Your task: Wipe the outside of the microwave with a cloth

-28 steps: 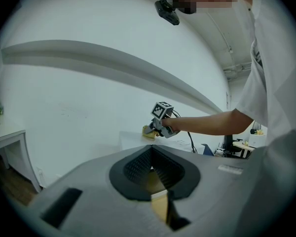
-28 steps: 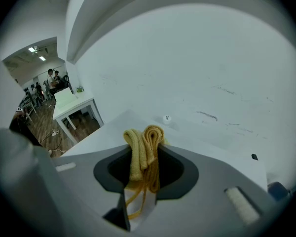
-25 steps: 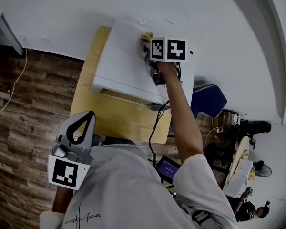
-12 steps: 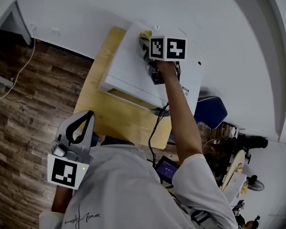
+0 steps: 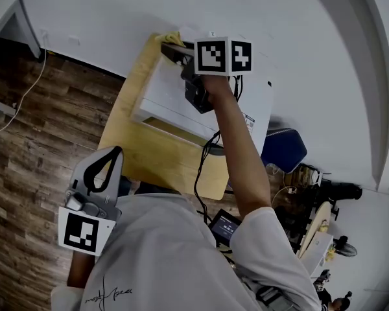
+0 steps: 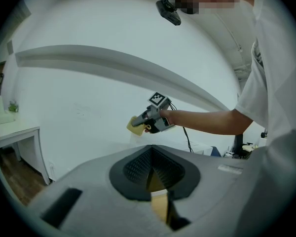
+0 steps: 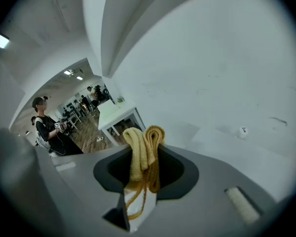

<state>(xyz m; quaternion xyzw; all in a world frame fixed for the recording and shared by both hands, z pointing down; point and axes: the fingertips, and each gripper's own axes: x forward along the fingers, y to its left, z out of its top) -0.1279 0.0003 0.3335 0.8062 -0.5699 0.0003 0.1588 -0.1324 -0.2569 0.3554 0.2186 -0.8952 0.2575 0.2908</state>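
The light wooden table [image 5: 149, 164] lies between my two sets of fingers, ahead of the left ones and below the right ones. On it sits the white box-shaped microwave [image 5: 165, 99], directly under my right fingers, against the white wall.

My right gripper [image 5: 173, 48] is stretched out over the microwave's far left corner. My left gripper [image 5: 114, 154] hangs low near my body, well apart from the microwave, its fingertips off the near edge of the table.

In the left gripper view the left fingers [image 6: 138, 168] are pressed together with nothing between them.

The folded yellow terry cloth [image 7: 144, 149] is pinched between the right fingers, a thick roll sticking out past the tips and loose threads trailing back between them. The cloth [image 5: 168, 37] sits at the microwave's back corner next to the wall. I cannot tell whether it touches the casing.
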